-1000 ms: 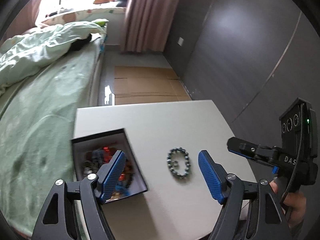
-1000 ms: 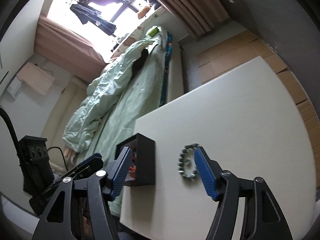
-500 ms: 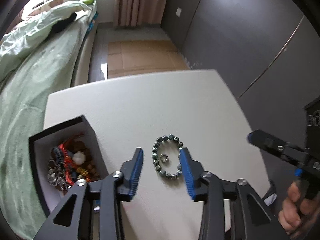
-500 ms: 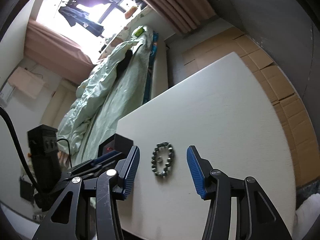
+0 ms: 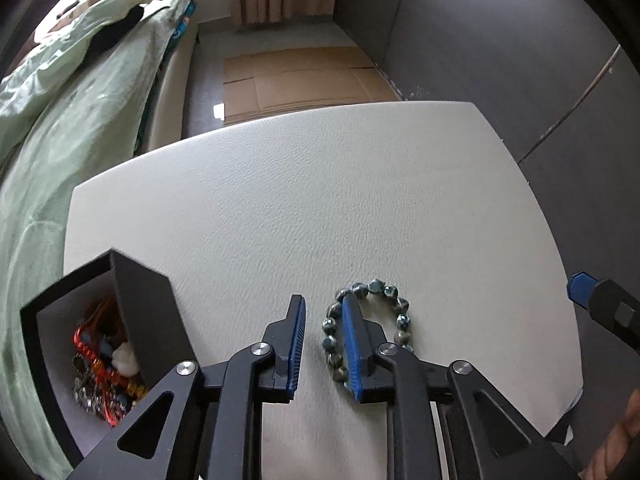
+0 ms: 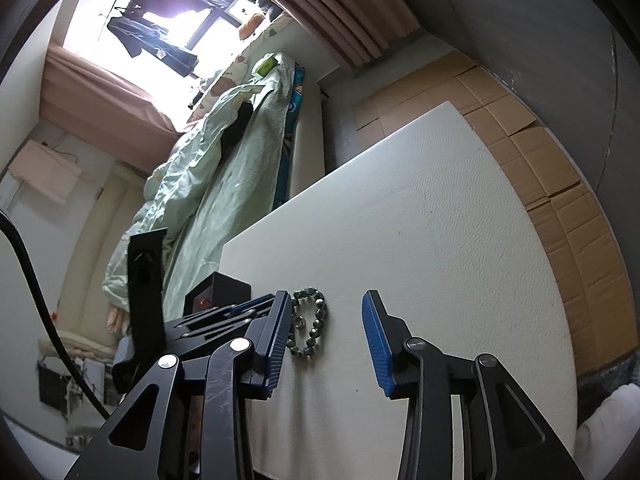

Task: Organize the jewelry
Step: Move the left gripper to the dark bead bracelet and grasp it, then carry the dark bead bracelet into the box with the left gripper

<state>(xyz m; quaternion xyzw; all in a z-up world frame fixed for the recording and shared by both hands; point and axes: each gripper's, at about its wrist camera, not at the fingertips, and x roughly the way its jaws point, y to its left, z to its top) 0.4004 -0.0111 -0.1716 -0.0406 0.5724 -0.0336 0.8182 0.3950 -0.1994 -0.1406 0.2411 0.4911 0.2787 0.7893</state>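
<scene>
Resting flat on the white table (image 5: 320,200), the beaded bracelet (image 5: 394,308) of dark blue-green stones is lying near the table's front edge, with a small metal ring (image 6: 300,323) sitting inside its loop in the right wrist view. The left gripper (image 5: 323,344) is reaching down over the bracelet's left side: its right blue pad is lying across the inside of the loop while its left pad is standing just outside, so the left run of beads is sitting between the two narrowly spaced pads; whether the pads are actually pressing on the beads cannot be told. The right gripper (image 6: 326,338) is hanging wide open beside it, its left finger just beside the bracelet and its right finger well apart from it, holding nothing. To the left of the bracelet, the black jewelry box (image 5: 148,320) is standing open on the table, holding a tangle of red, orange and metallic pieces.
</scene>
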